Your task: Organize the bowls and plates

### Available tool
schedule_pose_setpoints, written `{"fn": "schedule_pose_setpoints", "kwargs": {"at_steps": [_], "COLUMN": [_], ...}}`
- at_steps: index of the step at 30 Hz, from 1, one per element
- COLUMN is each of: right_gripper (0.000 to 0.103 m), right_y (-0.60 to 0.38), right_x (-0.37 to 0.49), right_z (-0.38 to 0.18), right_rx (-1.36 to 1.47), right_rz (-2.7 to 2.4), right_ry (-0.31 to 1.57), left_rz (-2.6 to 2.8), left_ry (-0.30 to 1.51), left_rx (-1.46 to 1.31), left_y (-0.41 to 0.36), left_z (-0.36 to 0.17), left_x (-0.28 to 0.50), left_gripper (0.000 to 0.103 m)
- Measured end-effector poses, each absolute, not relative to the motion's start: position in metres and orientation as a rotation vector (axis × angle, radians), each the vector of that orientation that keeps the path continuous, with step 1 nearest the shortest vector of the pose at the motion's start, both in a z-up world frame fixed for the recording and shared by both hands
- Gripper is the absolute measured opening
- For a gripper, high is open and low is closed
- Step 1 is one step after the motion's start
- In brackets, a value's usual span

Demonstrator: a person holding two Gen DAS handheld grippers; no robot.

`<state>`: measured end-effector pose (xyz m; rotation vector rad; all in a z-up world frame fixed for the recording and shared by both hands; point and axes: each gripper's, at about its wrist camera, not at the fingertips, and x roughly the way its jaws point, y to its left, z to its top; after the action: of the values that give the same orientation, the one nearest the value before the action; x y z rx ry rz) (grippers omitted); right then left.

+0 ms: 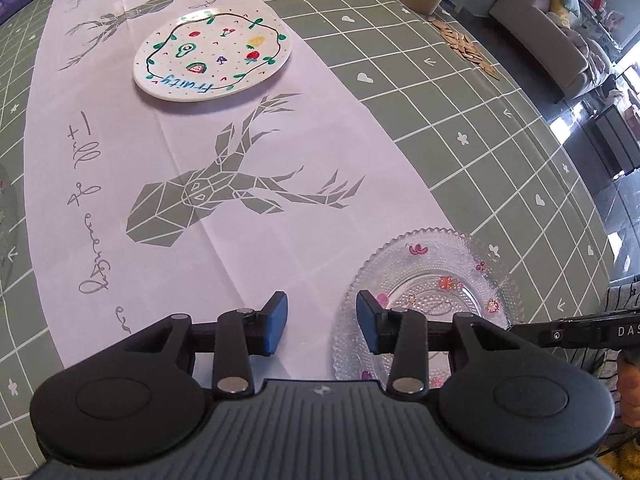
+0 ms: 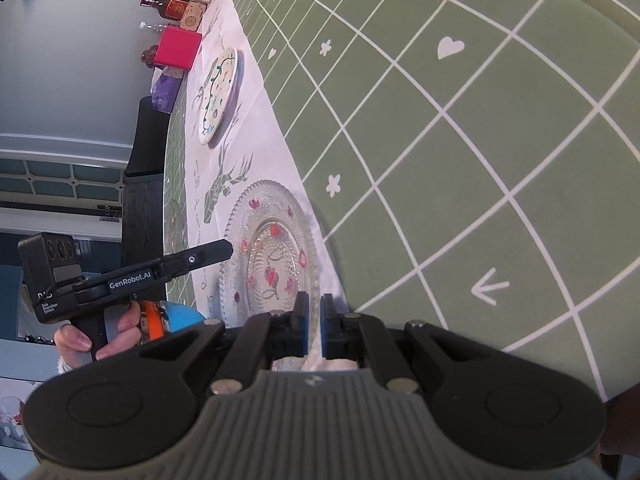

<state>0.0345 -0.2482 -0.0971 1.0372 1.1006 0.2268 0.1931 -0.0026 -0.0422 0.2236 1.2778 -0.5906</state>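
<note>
On the green grid-patterned worktop (image 2: 460, 160), the right gripper (image 2: 314, 322) pinches the clear beaded glass plate (image 2: 276, 248); the left gripper (image 1: 322, 322) gapes empty.

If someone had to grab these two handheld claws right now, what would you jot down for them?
Left gripper: open, empty, hovering beside the glass plate.
Right gripper: closed on the near rim of the glass plate, or almost.
White fruit plate: farther along the pale table runner, on its own.
Done: nothing stacked yet.
Left: probably lift the glass plate and put the two plates together.
</note>
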Motion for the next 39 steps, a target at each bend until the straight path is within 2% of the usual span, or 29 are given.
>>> {"fn": "schedule_pose_setpoints", "kwargs": {"at_steps": [2, 6, 8, 9, 16, 19, 22, 23, 32, 39], "right_gripper": [0.008, 0.012, 0.023, 0.025, 0.035, 0.045, 0.063, 0.065, 0.065, 0.065], "right_y": [-0.248, -0.245, -0.242, -0.240, -0.227, -0.220, -0.211, -0.207, -0.156, -0.116], "right_x": [0.034, 0.033, 0.032, 0.032, 0.036, 0.039, 0.045, 0.048, 0.079, 0.124], "right_z": [-0.090, -0.073, -0.066, -0.064, -0.050, -0.040, -0.030, -0.026, 0.007, 0.031], "right_rx": [0.982, 0.852, 0.795, 0.780, 0.699, 0.664, 0.640, 0.629, 0.432, 0.329], "right_rz": [0.206, 0.167, 0.154, 0.155, 0.167, 0.163, 0.168, 0.172, 0.270, 0.367], "right_ry": [1.079, 1.021, 0.992, 0.982, 0.951, 0.930, 0.930, 0.931, 0.959, 0.947], "left_rz": [-0.588, -0.564, -0.552, -0.545, -0.502, -0.487, -0.482, -0.480, -0.361, -0.192], "left_ry": [1.262, 1.174, 1.134, 1.119, 1.050, 1.015, 0.976, 0.966, 0.904, 0.924], "left_rx": [0.225, 0.258, 0.276, 0.281, 0.296, 0.289, 0.264, 0.249, 0.067, -0.037], "left_y": [-0.003, -0.005, -0.006, -0.007, 0.000, 0.008, 0.018, 0.023, 0.092, 0.159], "left_z": [-0.039, -0.028, -0.022, -0.019, -0.001, 0.009, 0.022, 0.026, 0.050, 0.043], "left_x": [0.191, 0.185, 0.182, 0.181, 0.172, 0.167, 0.161, 0.160, 0.168, 0.182], "left_gripper": [0.048, 0.058, 0.063, 0.066, 0.067, 0.067, 0.068, 0.068, 0.070, 0.070]}}
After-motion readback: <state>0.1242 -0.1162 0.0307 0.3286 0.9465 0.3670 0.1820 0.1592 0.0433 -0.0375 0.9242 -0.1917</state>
